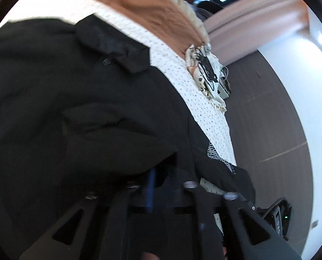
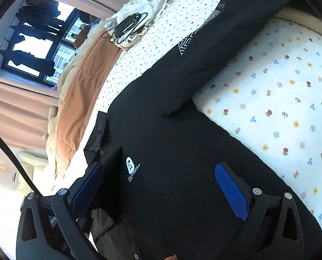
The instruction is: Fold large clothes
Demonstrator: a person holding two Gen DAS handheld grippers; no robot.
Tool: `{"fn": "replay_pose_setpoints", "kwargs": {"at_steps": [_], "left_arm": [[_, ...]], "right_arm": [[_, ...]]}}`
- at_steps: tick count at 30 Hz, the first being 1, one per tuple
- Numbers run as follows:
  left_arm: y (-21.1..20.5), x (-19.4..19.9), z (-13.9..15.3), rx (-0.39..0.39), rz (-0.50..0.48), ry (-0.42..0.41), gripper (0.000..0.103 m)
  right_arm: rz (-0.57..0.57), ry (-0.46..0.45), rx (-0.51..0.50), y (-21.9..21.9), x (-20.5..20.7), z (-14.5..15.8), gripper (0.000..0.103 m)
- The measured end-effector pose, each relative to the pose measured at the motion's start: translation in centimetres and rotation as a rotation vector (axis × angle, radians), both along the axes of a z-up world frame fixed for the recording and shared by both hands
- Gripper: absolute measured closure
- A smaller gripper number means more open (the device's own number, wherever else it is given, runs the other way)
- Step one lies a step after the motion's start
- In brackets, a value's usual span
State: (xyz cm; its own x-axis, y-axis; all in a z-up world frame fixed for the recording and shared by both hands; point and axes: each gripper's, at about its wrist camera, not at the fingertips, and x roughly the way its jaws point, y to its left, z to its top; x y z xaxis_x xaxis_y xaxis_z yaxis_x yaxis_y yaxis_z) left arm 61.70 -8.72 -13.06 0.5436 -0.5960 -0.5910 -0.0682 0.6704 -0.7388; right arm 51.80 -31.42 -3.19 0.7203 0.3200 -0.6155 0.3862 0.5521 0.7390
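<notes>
- Right gripper stands spread wide, its two blue pads well apart, hovering over the black shirt with nothing between them.
- Left gripper has its fingers close together, and black cloth bunches over the tips; one blue pad shows as a thin strip beneath the fold, so it appears to be pinching the shirt.
- Black and large, the shirt lies spread across the bed, on a white sheet printed with small flowers.
- One sleeve runs away from the body toward the far edge of the bed, with a white geometric print on it.
- A small white logo with lines of tiny text sits on the chest, just between the right gripper's pads.
- Beside the logo, the front placket lies folded open, with dark snaps along its edge.
- In the left wrist view the collar is turned out, a dark button next to it.
- Beyond the shirt, a tan quilt lies bunched along the bed's far side.
- A cream cloth with a coiled black cable on top rests near the sleeve.
- Pink curtains and a window stand behind the bed.
</notes>
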Motion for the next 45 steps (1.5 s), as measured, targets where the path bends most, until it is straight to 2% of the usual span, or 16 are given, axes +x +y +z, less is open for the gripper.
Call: {"fn": "replay_pose_setpoints", "kwargs": {"at_steps": [2,3,6,10,15,20,24,32,37,41,43,45], "left_arm": [[0.7,-0.8,-0.2,-0.035,0.021,0.014,0.014],[1.4,-1.5,0.0,-0.062,0.038,0.003,0.006],[3.4,-3.6,1.3,-0.074,0.102,-0.017,0.005],[6.4,-6.5,2.8,-0.007,0.201,-0.050,0.005],[9.6,-9.9,4.3,0.038,0.288,-0.107,0.005],[11.1,-10.6,4.6,0.099,0.308,-0.156,0.005],[12.3,-10.6,4.7,0.166,0.364,-0.165,0.005],[14.7,-10.7,4.2,0.285,0.442,-0.145,0.005],[15.9,-11.0,3.7,0.287,0.471,-0.133,0.005],[15.8,-11.2,3.7,0.333,0.483,-0.123,0.005],[15.7,-11.4,3.9,0.356,0.476,-0.130,0.005],[15.4,-11.4,4.1,0.378,0.466,-0.138,0.005]], "right_arm": [[0.012,-0.004,0.001,0.1,0.0,-0.1,0.001],[0.019,-0.006,0.000,0.0,0.3,-0.3,0.000],[0.041,-0.009,-0.024,0.7,0.8,0.0,0.001],[0.107,-0.028,-0.060,2.5,1.9,0.2,0.001],[0.207,-0.087,-0.112,5.1,3.0,0.8,0.001],[0.281,-0.105,-0.239,8.2,3.9,1.1,0.001],[0.356,-0.104,-0.338,11.4,4.9,1.1,0.001],[0.452,-0.015,-0.469,16.3,7.4,-0.8,0.001],[0.485,0.070,-0.564,18.7,8.8,-1.8,0.001],[0.499,0.113,-0.669,19.5,9.2,-2.0,0.001],[0.493,0.136,-0.679,19.2,9.6,-2.5,0.001],[0.466,0.143,-0.694,18.4,9.8,-2.4,0.006]]}}
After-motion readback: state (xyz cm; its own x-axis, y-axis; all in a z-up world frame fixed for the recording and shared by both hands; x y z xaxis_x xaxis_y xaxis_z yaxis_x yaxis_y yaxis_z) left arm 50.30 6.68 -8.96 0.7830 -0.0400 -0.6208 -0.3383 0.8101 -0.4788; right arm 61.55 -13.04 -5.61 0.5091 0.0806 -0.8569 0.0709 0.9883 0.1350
